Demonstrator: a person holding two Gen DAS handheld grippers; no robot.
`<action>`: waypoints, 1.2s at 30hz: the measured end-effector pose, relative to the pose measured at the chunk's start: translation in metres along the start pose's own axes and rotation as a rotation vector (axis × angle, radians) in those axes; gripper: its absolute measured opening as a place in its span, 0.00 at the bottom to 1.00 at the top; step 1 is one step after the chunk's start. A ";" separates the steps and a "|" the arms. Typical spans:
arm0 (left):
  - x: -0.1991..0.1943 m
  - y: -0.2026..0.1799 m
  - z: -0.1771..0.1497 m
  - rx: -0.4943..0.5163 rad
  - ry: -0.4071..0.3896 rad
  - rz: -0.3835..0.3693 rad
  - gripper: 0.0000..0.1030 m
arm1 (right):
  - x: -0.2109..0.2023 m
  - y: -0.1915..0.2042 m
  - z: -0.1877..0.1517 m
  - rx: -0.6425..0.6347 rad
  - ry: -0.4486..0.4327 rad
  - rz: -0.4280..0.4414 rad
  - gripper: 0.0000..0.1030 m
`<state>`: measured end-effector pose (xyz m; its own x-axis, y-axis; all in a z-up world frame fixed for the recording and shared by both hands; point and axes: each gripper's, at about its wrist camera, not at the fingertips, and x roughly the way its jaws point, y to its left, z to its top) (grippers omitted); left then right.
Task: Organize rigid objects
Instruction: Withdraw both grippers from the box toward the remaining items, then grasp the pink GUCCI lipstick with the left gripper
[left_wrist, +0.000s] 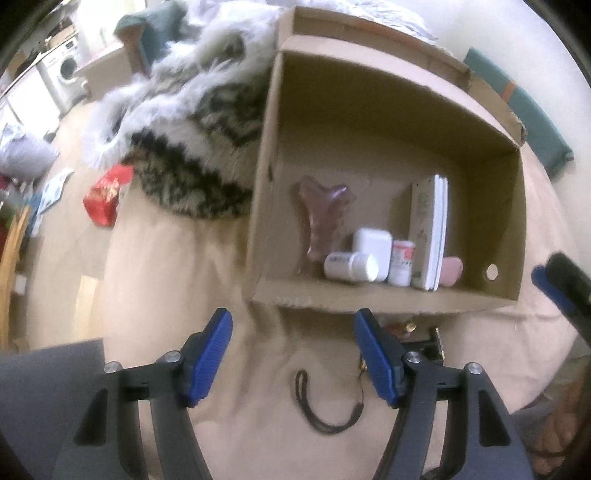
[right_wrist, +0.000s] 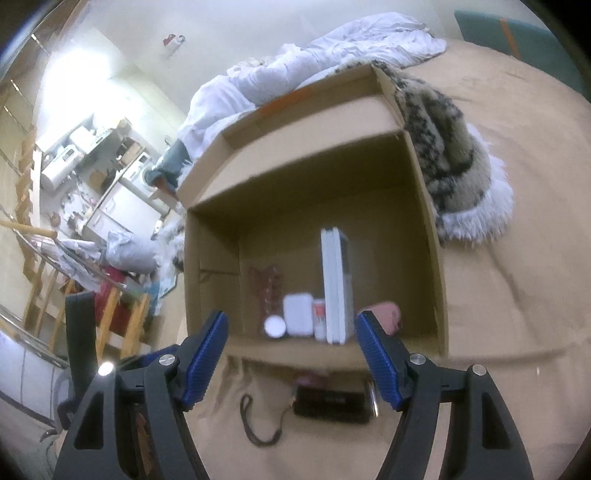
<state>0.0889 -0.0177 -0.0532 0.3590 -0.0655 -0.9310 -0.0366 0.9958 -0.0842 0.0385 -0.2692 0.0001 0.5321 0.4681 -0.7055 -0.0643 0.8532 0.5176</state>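
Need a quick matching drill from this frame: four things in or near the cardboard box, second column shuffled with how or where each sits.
Things:
1. white pill bottle with white cap
2. tall white flat case
3. dark looped cord
4. translucent pink forked tool

States or places:
A. on the tan sheet, outside the brown cardboard box
B. standing on edge in the box
C. lying on its side in the box
D. leftmost item in the box, seen from the left wrist view

Pairs: 1-C, 2-B, 3-A, 4-D
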 end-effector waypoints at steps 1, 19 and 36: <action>0.000 0.002 -0.003 -0.006 0.002 0.002 0.64 | -0.002 -0.001 -0.004 0.007 0.004 -0.007 0.74; 0.032 0.019 -0.014 -0.143 0.129 -0.012 0.64 | 0.028 -0.046 -0.034 0.154 0.159 -0.216 0.74; 0.072 -0.098 -0.034 0.150 0.137 -0.108 0.51 | 0.034 -0.059 -0.031 0.210 0.199 -0.206 0.74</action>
<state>0.0863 -0.1227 -0.1243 0.2228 -0.1706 -0.9598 0.1381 0.9802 -0.1422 0.0347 -0.2961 -0.0692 0.3401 0.3443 -0.8751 0.2130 0.8782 0.4283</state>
